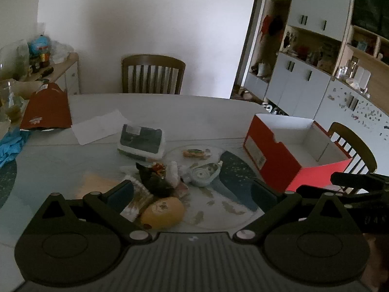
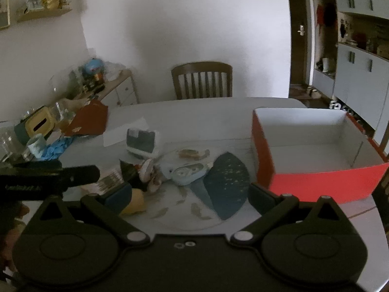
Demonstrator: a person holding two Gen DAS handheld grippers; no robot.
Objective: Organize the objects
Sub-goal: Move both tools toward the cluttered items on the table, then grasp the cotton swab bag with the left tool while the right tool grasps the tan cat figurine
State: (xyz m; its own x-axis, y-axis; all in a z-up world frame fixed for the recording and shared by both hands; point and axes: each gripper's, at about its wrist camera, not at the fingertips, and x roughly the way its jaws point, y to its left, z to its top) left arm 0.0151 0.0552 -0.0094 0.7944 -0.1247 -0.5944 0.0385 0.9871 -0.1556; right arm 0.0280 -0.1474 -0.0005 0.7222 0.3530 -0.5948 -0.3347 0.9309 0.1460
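A pile of small objects lies on the table: a yellow oval thing (image 1: 163, 211), a dark crumpled wrapper (image 1: 154, 181), a white-blue tape dispenser (image 1: 203, 175), a small candy (image 1: 193, 153) and a grey-white pack (image 1: 141, 141). An open empty red box (image 1: 289, 155) stands at the right. My left gripper (image 1: 192, 194) is open, above the pile's near edge. My right gripper (image 2: 188, 194) is open over the patterned mat (image 2: 226, 182); the yellow thing (image 2: 136, 203) sits by its left finger. The red box (image 2: 316, 160) is just to its right.
A dark red carton (image 1: 46, 109), blue gloves (image 1: 9, 146) and a white paper (image 1: 99, 126) lie at the left. Jars and clutter crowd a sideboard (image 1: 65, 70). Chairs stand at the far side (image 1: 153, 73) and right (image 1: 350, 146). Cabinets (image 1: 304, 77) line the right wall.
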